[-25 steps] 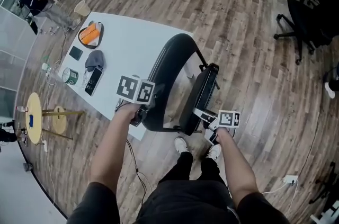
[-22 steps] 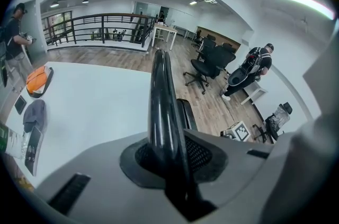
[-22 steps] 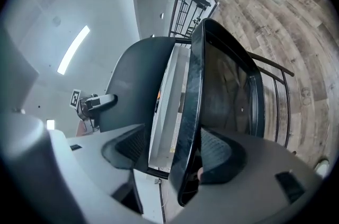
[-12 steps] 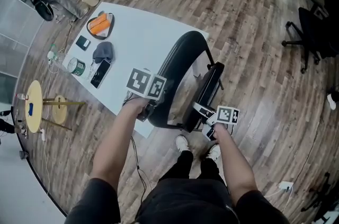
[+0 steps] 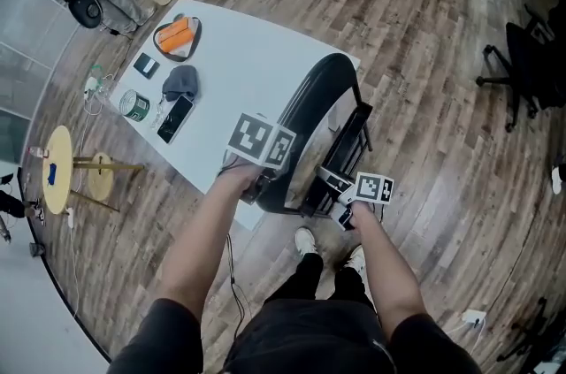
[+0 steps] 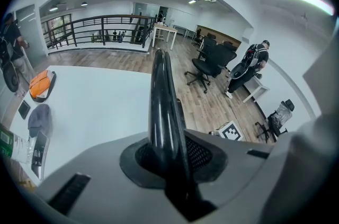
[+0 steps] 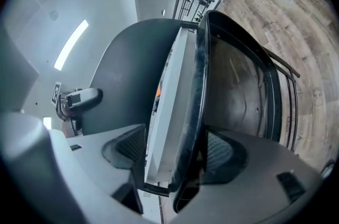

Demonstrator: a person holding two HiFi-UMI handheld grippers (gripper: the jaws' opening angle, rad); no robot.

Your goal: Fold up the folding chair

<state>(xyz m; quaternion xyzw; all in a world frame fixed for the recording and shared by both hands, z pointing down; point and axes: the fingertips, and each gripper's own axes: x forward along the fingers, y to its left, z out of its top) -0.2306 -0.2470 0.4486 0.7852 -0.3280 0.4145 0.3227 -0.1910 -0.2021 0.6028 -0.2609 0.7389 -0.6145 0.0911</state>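
left tongs (image 5: 260, 185) clamp the folding chair (image 5: 309, 111) backrest edge; right tongs (image 5: 336, 202) clamp its seat rim.

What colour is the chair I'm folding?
Glossy black all over; the chair shows best in the head view.

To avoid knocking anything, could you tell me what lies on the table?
An orange bag, grey cap, phone, tin and dark card. The chair covers the table's right edge.

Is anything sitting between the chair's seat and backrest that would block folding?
Nothing visible lies in the gap. The left gripper is shut on the backrest, the right gripper on the seat; only the white table shows between them.
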